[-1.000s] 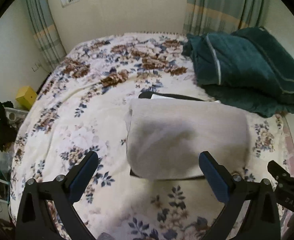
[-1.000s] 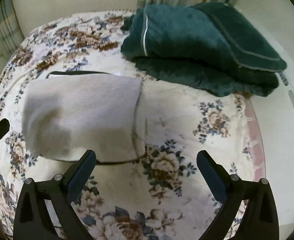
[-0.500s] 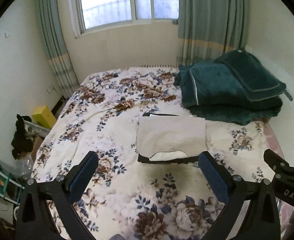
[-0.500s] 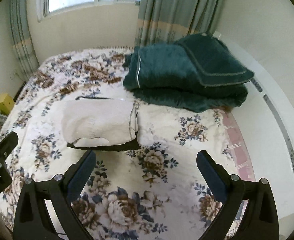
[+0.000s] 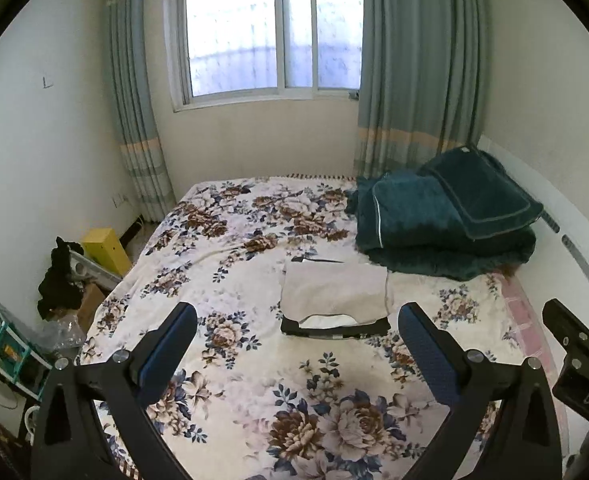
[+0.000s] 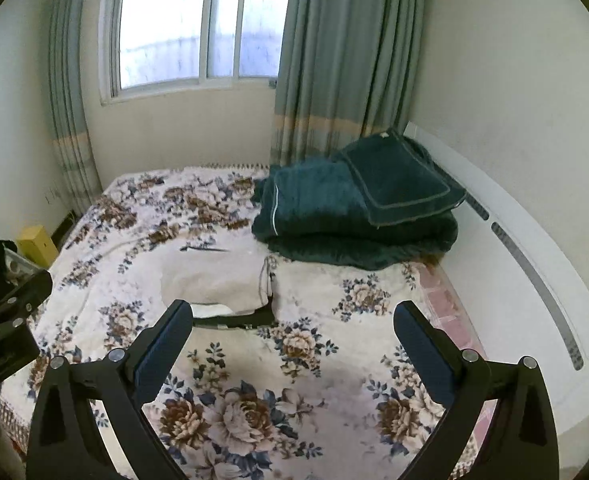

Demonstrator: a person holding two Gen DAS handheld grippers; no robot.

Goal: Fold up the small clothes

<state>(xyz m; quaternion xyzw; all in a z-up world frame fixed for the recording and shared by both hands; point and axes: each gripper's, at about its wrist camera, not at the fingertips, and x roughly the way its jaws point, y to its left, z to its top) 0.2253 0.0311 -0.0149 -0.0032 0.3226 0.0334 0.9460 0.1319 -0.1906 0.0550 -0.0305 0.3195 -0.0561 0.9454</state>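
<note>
A folded beige garment (image 5: pixel 334 290) lies on top of a folded black one (image 5: pixel 334 326) in the middle of the flowered bed (image 5: pixel 254 380). The same pile shows in the right wrist view (image 6: pixel 214 284). My left gripper (image 5: pixel 297 334) is open and empty, held well above and back from the pile. My right gripper (image 6: pixel 293 330) is open and empty too, also back from the pile. The right gripper's body shows at the right edge of the left wrist view (image 5: pixel 578 352).
A stack of folded dark green blankets (image 5: pixel 442 228) lies at the bed's far right by the white headboard (image 6: pixel 534 280). A yellow box (image 5: pixel 106 250), dark clothes (image 5: pixel 60 280) and clutter stand on the floor left of the bed. A curtained window (image 5: pixel 274 36) is behind.
Both grippers have drawn back and up from the folded pile, which was close below them one second ago. The view now takes in the whole bed and the window.
</note>
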